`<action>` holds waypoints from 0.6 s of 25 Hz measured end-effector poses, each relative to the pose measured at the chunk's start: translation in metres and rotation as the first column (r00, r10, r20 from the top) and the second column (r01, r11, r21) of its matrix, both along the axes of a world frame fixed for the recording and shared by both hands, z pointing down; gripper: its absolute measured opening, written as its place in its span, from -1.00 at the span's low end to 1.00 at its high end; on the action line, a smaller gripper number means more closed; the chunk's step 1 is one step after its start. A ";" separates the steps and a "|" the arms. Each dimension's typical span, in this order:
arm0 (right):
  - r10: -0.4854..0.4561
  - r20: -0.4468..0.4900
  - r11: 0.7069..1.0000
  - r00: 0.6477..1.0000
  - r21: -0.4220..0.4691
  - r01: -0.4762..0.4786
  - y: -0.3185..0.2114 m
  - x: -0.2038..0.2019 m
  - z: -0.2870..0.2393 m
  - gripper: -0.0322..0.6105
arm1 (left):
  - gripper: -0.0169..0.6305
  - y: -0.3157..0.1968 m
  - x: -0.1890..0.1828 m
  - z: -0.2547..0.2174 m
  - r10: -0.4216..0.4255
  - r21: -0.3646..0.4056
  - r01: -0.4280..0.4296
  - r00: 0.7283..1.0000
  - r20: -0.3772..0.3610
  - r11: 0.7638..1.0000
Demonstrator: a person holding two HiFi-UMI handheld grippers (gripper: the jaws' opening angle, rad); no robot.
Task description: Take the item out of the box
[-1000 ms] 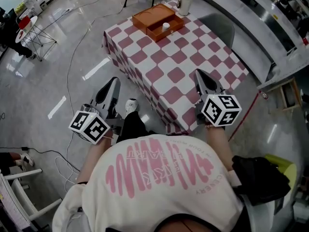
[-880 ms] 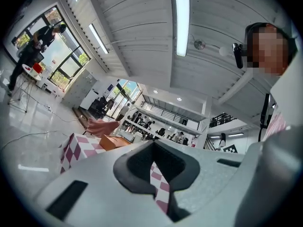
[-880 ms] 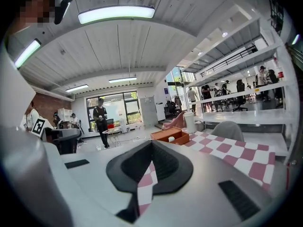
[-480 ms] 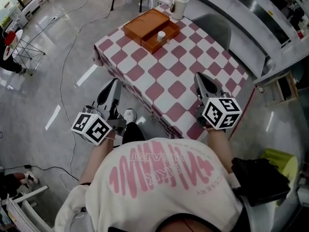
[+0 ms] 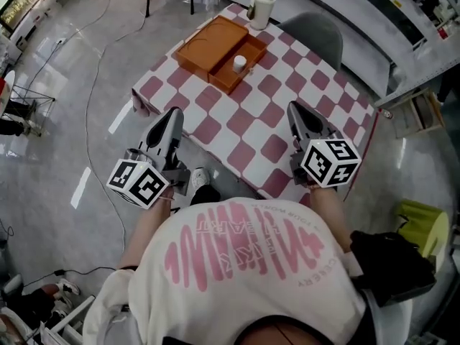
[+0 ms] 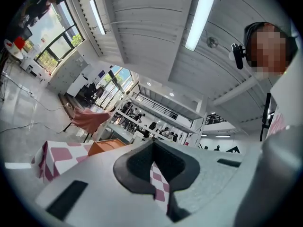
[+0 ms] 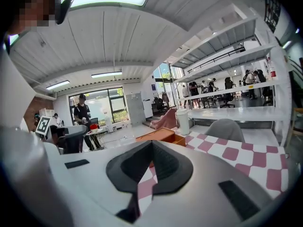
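Observation:
An orange box (image 5: 215, 40) lies open on the far side of the pink-and-white checked table (image 5: 251, 121), and a small white item (image 5: 239, 63) stands in its near half. The box (image 6: 106, 147) shows beyond the left jaws, and the box (image 7: 158, 136) beyond the right jaws. My left gripper (image 5: 172, 113) is shut and empty at the table's near left edge. My right gripper (image 5: 297, 108) is shut and empty over the near right part of the cloth. Both are well short of the box. The jaw tips meet in both gripper views (image 6: 152, 142) (image 7: 151, 143).
A white lidded cup (image 5: 261, 7) stands behind the box. A grey chair (image 5: 316, 38) is tucked in at the table's far right. Long counters (image 5: 402, 20) run along the right. A yellow-green seat (image 5: 424, 228) with a black bag (image 5: 392, 264) is at my right. Cables trail on the floor (image 5: 93, 121).
The table and box have come closer and lower in the head view. Both grippers have moved forward towards the table, and the left one now reaches its edge. Both jaws stayed shut.

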State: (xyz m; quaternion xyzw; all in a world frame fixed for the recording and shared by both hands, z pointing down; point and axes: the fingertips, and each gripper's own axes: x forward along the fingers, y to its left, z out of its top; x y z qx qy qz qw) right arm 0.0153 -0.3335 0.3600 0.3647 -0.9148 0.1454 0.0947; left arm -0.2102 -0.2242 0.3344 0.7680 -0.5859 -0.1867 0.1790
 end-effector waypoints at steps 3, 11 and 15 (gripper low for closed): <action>0.028 0.005 1.000 1.000 0.005 -0.028 -0.016 -0.016 -0.006 -0.89 | -0.93 -0.023 -0.018 -0.006 0.031 -0.001 -0.031 1.000 0.001 1.000; 0.106 0.017 0.994 0.994 0.007 -0.107 -0.061 -0.061 -0.017 -0.89 | -0.93 -0.085 -0.068 -0.016 0.118 -0.002 -0.118 0.993 0.009 0.993; 0.152 0.031 0.988 0.988 -0.017 -0.152 -0.084 -0.078 -0.011 -0.89 | -0.93 -0.117 -0.084 -0.008 0.172 -0.032 -0.172 0.985 0.011 0.985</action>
